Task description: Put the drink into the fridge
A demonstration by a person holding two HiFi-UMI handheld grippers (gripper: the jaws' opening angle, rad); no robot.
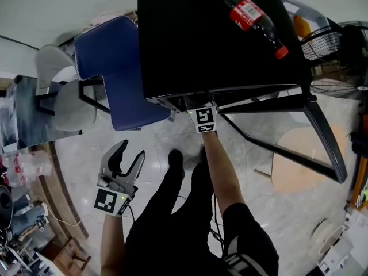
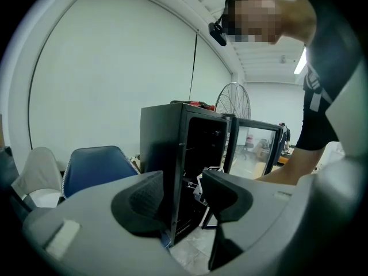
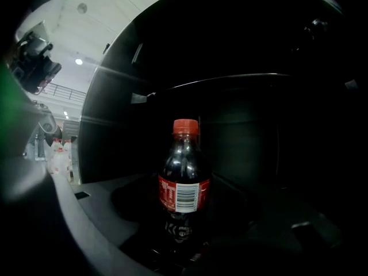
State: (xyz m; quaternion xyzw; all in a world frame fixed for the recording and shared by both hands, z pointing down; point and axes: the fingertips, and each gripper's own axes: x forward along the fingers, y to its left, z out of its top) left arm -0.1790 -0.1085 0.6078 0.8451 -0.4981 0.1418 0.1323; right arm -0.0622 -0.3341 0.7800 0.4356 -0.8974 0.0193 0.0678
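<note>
A cola bottle point(image 3: 184, 180) with a red cap and red label stands upright in the dark inside of the black fridge point(image 1: 213, 45), between the jaws of my right gripper point(image 3: 184, 226). The jaws close on its lower body. In the head view only that gripper's marker cube point(image 1: 205, 119) shows at the fridge's front edge; the jaws are hidden inside. My left gripper point(image 1: 131, 151) hangs open and empty over the floor, left of the fridge. Its jaws point(image 2: 184, 191) point at the fridge point(image 2: 167, 154). A second cola bottle point(image 1: 253, 13) lies on the fridge top.
The fridge's glass door point(image 1: 322, 137) stands swung open to the right. A blue chair point(image 1: 115, 68) and a grey chair point(image 1: 63, 91) stand left of the fridge. A floor fan point(image 1: 339, 45) is at the far right. The person's legs point(image 1: 178, 211) are below on the marble floor.
</note>
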